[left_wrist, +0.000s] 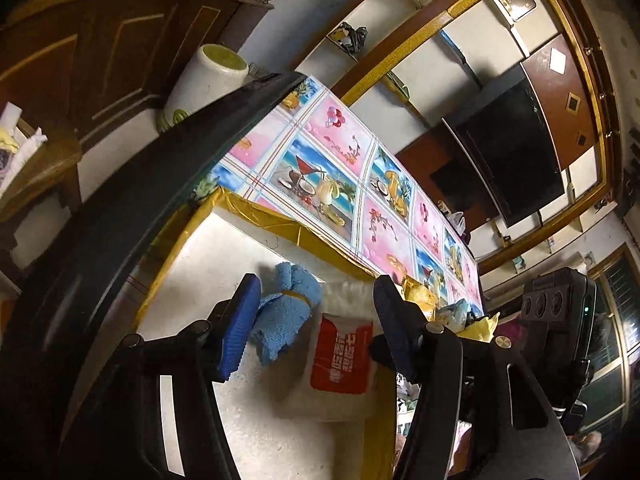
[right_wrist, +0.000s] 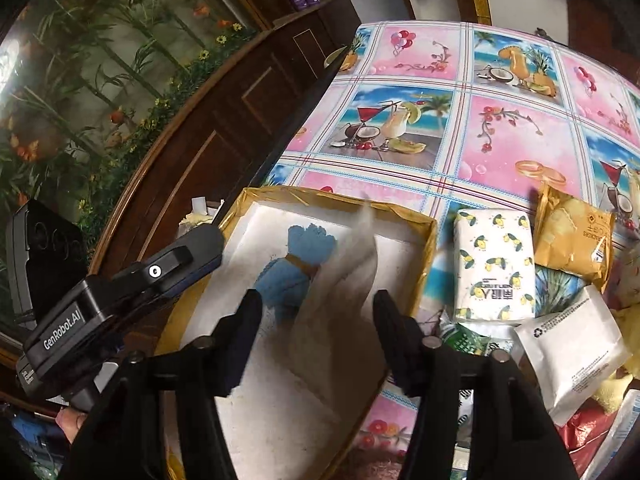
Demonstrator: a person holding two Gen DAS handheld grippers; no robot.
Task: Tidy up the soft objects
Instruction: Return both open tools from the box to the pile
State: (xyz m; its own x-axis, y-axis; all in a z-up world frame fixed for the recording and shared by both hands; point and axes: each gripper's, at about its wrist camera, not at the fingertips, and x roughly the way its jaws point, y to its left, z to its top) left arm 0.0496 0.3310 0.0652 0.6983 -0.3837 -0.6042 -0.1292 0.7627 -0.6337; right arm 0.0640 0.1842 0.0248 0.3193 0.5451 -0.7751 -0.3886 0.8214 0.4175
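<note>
A gold-edged box with a white floor point(left_wrist: 192, 280) point(right_wrist: 424, 256) sits at the table's corner. In it lie a blue cloth tied with a yellow band point(left_wrist: 288, 312) point(right_wrist: 300, 264) and a translucent soft packet with a red label point(left_wrist: 340, 360), which looks blurred in the right wrist view point(right_wrist: 344, 304). My left gripper point(left_wrist: 312, 328) is open and empty over the box, with both items between its fingers. It also shows at the left in the right wrist view point(right_wrist: 176, 264). My right gripper point(right_wrist: 316, 344) is open and empty above the packet.
On the patterned tablecloth point(right_wrist: 480, 120), right of the box, lie a lemon-print tissue pack point(right_wrist: 496, 264), a yellow packet point(right_wrist: 576, 236), a white pouch point(right_wrist: 572, 352) and other soft things. A dark wooden cabinet point(right_wrist: 224, 120) stands left. A white bin point(left_wrist: 208, 80) stands beyond the table's corner.
</note>
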